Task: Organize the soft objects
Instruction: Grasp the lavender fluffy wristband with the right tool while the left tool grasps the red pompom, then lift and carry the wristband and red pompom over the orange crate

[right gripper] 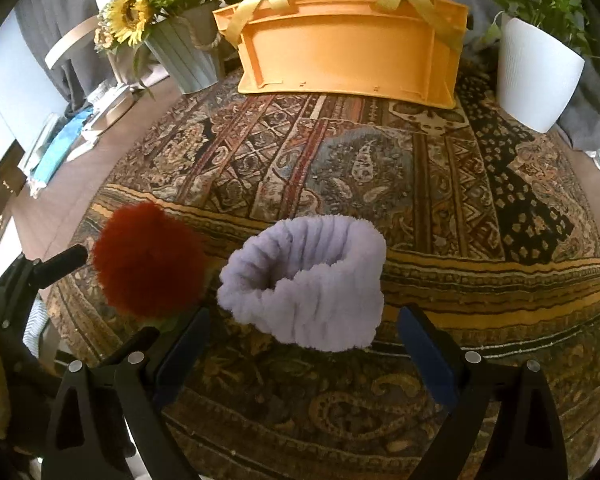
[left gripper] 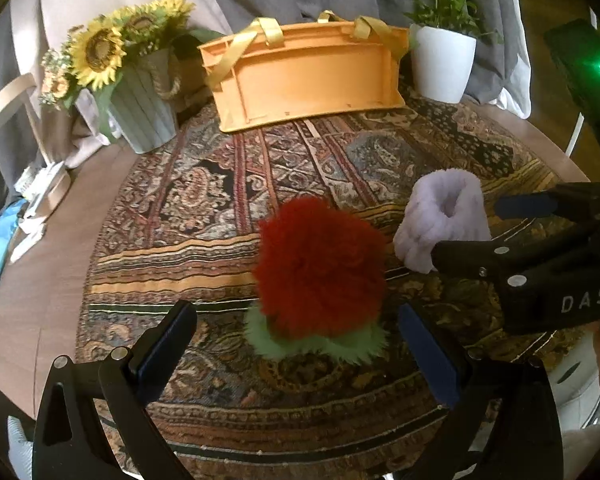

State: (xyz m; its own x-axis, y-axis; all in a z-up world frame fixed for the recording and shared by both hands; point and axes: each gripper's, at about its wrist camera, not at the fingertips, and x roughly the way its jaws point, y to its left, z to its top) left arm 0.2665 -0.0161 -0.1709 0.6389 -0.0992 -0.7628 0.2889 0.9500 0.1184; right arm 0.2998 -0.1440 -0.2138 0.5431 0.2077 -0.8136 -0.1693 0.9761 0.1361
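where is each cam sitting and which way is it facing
Left wrist: sits on the left gripper, looking forward and down at the red and green pompom; its own open fingers and the right gripper show.
Right wrist: sits on the right gripper, aimed at the lilac fuzzy band; its own open fingers and part of the left gripper show.
Shared: both face the orange basket at the far end of the patterned cloth, between sunflowers and a white plant pot.

On the cloth [right gripper: 440,208], the pompom [right gripper: 148,260] lies left of the wristband [right gripper: 308,280], crate [right gripper: 352,56] behind.
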